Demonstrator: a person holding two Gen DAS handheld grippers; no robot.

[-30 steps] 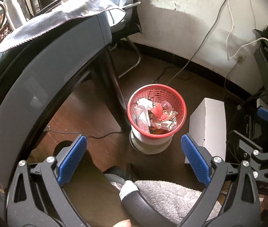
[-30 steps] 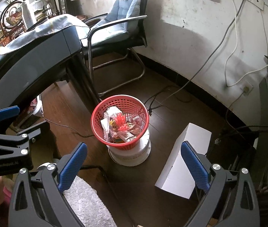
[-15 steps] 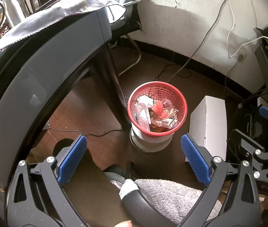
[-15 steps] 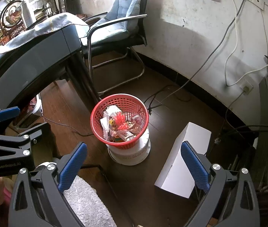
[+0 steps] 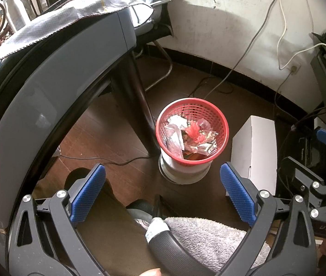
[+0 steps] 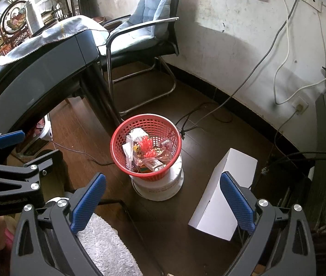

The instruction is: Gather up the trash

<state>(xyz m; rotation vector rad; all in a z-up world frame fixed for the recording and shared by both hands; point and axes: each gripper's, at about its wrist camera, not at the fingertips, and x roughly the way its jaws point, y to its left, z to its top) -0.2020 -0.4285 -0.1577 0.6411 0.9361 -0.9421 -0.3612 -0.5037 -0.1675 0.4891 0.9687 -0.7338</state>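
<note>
Left wrist view: the left gripper (image 5: 163,192) gapes wide, holding nothing, above one red basket (image 5: 218,148) of trash (image 5: 191,135) on one white tub (image 5: 183,174); one white box (image 5: 255,151) just beside. Right wrist view: the right gripper (image 6: 163,203) likewise spread and bare; one basket (image 6: 126,158), one box (image 6: 222,200), one chair (image 6: 144,34); writing on the trash (image 6: 148,151) and tub (image 6: 160,187) unreadable

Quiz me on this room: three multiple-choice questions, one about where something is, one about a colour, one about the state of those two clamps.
1. Where does the red basket sit?
A. on the chair
B. on a white tub
C. on the white box

2. What colour are the gripper pads?
A. blue
B. green
C. yellow

3. How are the two grippers?
A. both shut on trash
B. one open, one shut
C. both open and empty

Answers:
1 B: the basket rests on the white tub on the floor, beside the white box.
2 A: the pads are blue.
3 C: left gripper and right gripper both gape with nothing between.
</note>
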